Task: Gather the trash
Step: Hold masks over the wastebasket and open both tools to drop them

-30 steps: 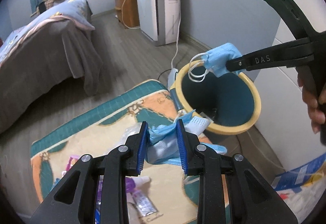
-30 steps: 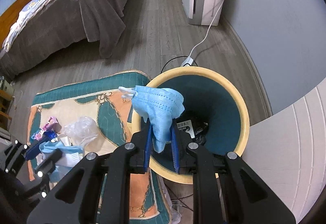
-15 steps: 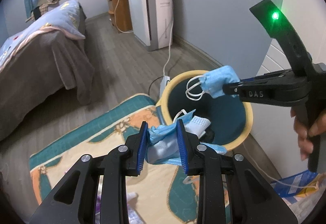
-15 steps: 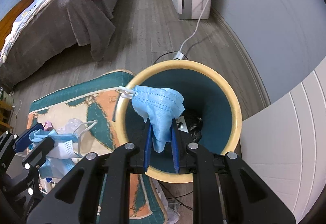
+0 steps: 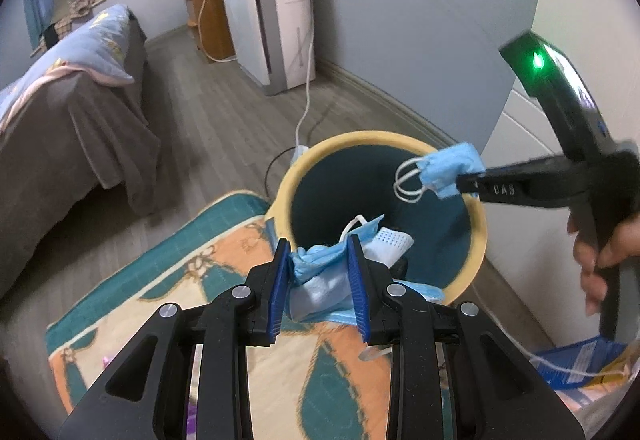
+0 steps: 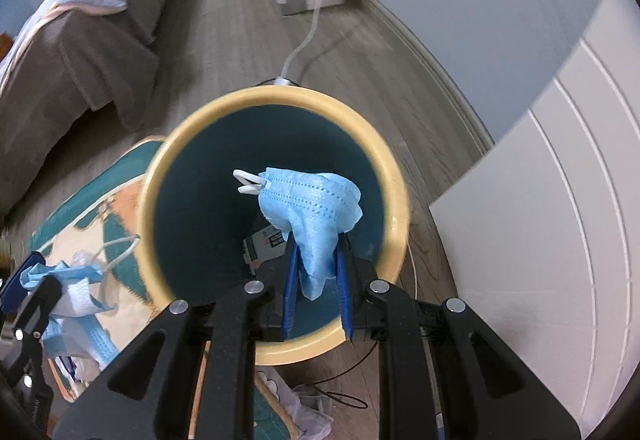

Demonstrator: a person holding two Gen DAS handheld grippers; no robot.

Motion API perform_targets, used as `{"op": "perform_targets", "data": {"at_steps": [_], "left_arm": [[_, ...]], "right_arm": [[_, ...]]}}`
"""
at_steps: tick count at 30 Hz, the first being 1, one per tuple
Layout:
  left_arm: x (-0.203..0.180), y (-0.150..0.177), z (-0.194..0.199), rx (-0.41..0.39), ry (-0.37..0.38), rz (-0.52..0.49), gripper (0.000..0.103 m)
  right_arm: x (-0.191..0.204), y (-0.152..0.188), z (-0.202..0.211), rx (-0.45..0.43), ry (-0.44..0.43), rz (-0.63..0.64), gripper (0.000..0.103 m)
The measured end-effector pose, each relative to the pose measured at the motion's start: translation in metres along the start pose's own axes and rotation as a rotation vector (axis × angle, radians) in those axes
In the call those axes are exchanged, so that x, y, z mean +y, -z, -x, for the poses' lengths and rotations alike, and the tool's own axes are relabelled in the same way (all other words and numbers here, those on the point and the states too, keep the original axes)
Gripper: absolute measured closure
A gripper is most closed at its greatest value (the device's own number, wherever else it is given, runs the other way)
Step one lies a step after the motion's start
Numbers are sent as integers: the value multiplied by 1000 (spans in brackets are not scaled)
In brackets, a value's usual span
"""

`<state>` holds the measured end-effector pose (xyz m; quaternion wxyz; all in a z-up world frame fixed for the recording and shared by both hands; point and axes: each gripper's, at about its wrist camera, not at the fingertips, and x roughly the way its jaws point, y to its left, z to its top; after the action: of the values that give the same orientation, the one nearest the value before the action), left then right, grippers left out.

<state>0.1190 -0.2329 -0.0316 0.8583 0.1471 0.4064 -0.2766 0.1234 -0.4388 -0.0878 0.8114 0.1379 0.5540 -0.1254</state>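
A round bin (image 5: pixel 478 224) with a yellow rim and dark teal inside stands on the floor by the wall; it also shows in the right wrist view (image 6: pixel 394 191). My left gripper (image 5: pixel 320 268) is shut on a bundle of blue and white face masks (image 5: pixel 320 280), held at the bin's near rim. My right gripper (image 6: pixel 316 264) is shut on a blue face mask (image 6: pixel 316 207) and holds it over the bin's opening; the mask shows in the left wrist view (image 5: pixel 452 169). Dark packaging (image 6: pixel 268 240) lies at the bin's bottom.
A patterned teal and orange rug (image 5: pixel 224 280) lies beside the bin. A bed (image 5: pixel 72 111) stands to the left, a white appliance (image 5: pixel 280 19) with a cable at the back wall, a white cabinet (image 6: pixel 560 199) to the right. A blue bag (image 5: pixel 580 364) lies at the lower right.
Both grippers have moved toward the bin with their masks. The right gripper's mask is now centred over the opening; the left gripper's bundle has reached the rim.
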Motion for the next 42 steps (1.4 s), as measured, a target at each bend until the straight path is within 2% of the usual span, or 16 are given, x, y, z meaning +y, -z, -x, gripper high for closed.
{"op": "perform_targets", "data": {"at_steps": [12,19,21,23,24,26,30,32,35,39,42], "left_arm": [[-9,-24,-37,10,-13,4,71],[2,-36,-36,-42,-38,13,67],[9,-37,-31,-68,-31,37,61],[14,-36,-25,-93,-29,48,47],[17,-34,-22,-103,-31,52,44],[22,-33,-18,-114,-30,66,34],[31,-30,-7,-128,-44,84,26],[35,-28,2,-138,-62,85,19],[44,-23,20,-148,-85,104,13],[60,-6,48,-142,-104,148,10],[69,12,72,-129,-140,138,9]], "right_arm": [[1,0,-3,-16,5,-19,84],[7,-4,-2,-38,18,-21,81],[11,-6,0,-57,29,-17,75],[16,-7,3,-69,38,-8,65],[18,-7,4,-73,42,-5,63],[21,-8,6,-75,47,3,53],[27,-8,10,-78,65,31,34],[30,-8,15,-79,76,41,18],[37,-9,27,-99,63,49,6],[50,-5,43,-124,63,92,6],[60,0,59,-143,52,103,6]]}}
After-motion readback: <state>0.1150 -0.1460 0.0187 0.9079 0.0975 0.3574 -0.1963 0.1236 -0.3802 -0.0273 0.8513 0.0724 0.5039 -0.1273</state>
